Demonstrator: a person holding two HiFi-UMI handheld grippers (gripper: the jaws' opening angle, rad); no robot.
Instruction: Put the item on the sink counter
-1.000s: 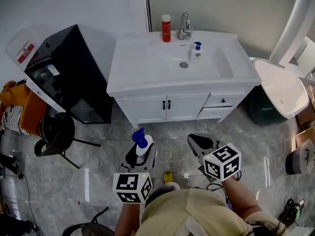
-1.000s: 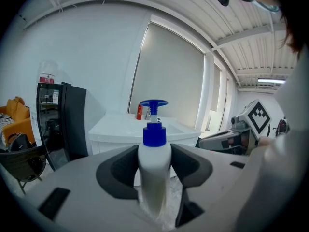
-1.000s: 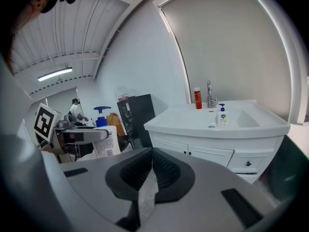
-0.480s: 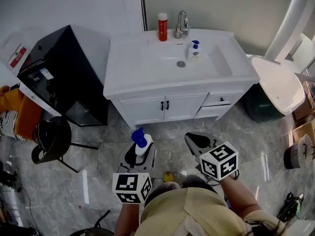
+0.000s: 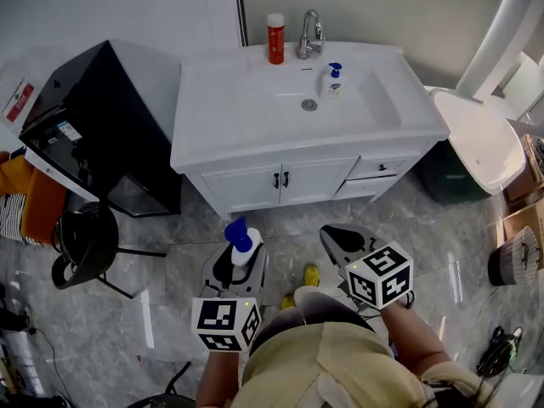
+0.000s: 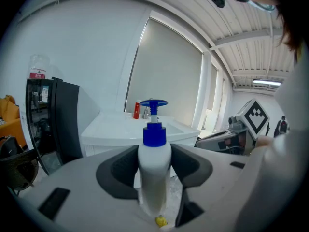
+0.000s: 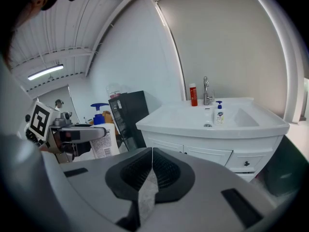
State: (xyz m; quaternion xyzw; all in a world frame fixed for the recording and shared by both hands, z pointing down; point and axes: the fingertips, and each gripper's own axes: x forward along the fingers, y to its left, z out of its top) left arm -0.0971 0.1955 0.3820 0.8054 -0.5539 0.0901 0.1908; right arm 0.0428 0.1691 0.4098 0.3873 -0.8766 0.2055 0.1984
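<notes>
The white pump bottle (image 6: pixel 154 168) with a blue head stands upright between the left gripper's (image 5: pixel 239 262) jaws, which are spread wide and press on its 2 sides. It is held above the floor (image 5: pixel 170 253) at 6 o'clock from the sink worktop (image 5: pixel 212 117), well apart from it. The right gripper (image 7: pixel 150 173), at the bottle's 3 o'clock, has its jaws closed together on nothing. A red bottle (image 5: pixel 275 38) and a tap (image 5: pixel 308 34) stand at the worktop's 12 o'clock edge.

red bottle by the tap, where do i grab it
Best grip the red bottle round its straight body below the white cap. It stands upright, so come level from the front: the faucet crowds its right, the wall its back.
</notes>
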